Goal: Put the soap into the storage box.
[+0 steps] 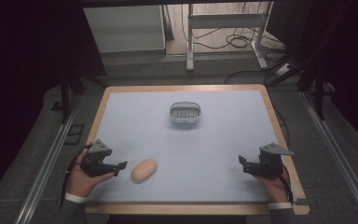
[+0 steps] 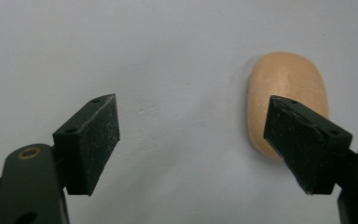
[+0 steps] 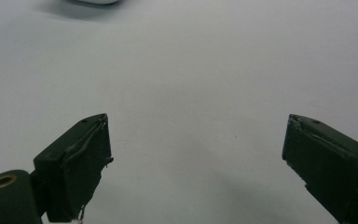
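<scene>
A tan oval bar, like a soap [image 1: 144,170], lies flat on the pale mat [image 1: 214,144] near the front left. My left gripper [image 1: 120,167] sits just left of it, open, jaws pointing right. In the left gripper view the soap [image 2: 286,88] lies beyond the right-hand jaw, partly hidden by it, and nothing is between the jaws of the left gripper [image 2: 193,140]. My right gripper [image 1: 243,164] rests near the front right edge, open and empty. The right gripper [image 3: 196,154] looks out over bare mat.
A small white oval dish with a ribbed inside [image 1: 185,112] stands at the centre back of the mat; its edge [image 3: 93,2] peeks in at the top of the right gripper view. The wooden table rim [image 1: 279,126] frames the mat. Table legs and cables lie beyond.
</scene>
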A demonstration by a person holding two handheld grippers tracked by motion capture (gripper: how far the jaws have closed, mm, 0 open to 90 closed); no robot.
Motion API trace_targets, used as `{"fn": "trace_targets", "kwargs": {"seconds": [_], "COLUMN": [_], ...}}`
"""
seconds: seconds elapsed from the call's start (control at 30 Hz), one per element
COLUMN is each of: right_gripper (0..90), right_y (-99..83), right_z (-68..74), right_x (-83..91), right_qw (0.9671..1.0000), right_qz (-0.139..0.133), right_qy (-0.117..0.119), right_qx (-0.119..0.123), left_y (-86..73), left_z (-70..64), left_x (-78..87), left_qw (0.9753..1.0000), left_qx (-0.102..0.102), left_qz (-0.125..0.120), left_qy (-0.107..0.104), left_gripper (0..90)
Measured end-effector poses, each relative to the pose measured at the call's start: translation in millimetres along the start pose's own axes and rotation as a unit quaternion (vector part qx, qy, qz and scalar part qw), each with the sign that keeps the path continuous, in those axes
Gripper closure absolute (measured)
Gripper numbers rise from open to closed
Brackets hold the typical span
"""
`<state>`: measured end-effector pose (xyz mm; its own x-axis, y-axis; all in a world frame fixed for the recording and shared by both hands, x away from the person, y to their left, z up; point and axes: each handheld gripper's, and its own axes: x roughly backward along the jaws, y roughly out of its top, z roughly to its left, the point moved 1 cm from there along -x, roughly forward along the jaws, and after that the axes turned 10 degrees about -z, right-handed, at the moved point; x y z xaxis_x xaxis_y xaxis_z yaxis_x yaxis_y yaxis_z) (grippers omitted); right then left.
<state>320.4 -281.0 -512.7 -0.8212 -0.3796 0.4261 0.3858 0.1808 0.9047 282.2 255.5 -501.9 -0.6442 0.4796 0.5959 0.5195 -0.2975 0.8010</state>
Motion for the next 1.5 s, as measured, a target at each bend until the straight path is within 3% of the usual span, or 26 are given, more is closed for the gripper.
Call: {"fn": "trace_targets", "kwargs": {"seconds": [0.37,0.93,1.2,1.5], "right_gripper": [7.7,7.7,7.7,7.8], "right_y": [-1.3,-2.4,-3.0,-3.4], "right_z": [-1.1,-0.5,-1.0,-2.1], "right_x": [0.1,-0.1,0.0,0.1], "right_qw": [1.0000,1.0000,1.0000,0.9999], "right_qz": [0.002,0.005,0.006,0.008], "right_qy": [-0.003,-0.004,-0.007,-0.012], "right_qx": [0.000,0.001,0.001,-0.002], "left_y": [15.1,18.7,20.8,22.8], "left_z": [-12.5,-20.2,-29.7,-35.8], "left_x": [-3.2,-12.1,-20.1,-26.8], "left_qw": [0.9991,0.9970,0.9943,0.9925], "left_qx": [-0.026,-0.034,-0.043,-0.050], "left_qz": [0.023,0.050,0.072,0.087], "left_qy": [-0.025,-0.048,-0.066,-0.070], "left_gripper": [18.2,20.5,20.6,20.5]}}
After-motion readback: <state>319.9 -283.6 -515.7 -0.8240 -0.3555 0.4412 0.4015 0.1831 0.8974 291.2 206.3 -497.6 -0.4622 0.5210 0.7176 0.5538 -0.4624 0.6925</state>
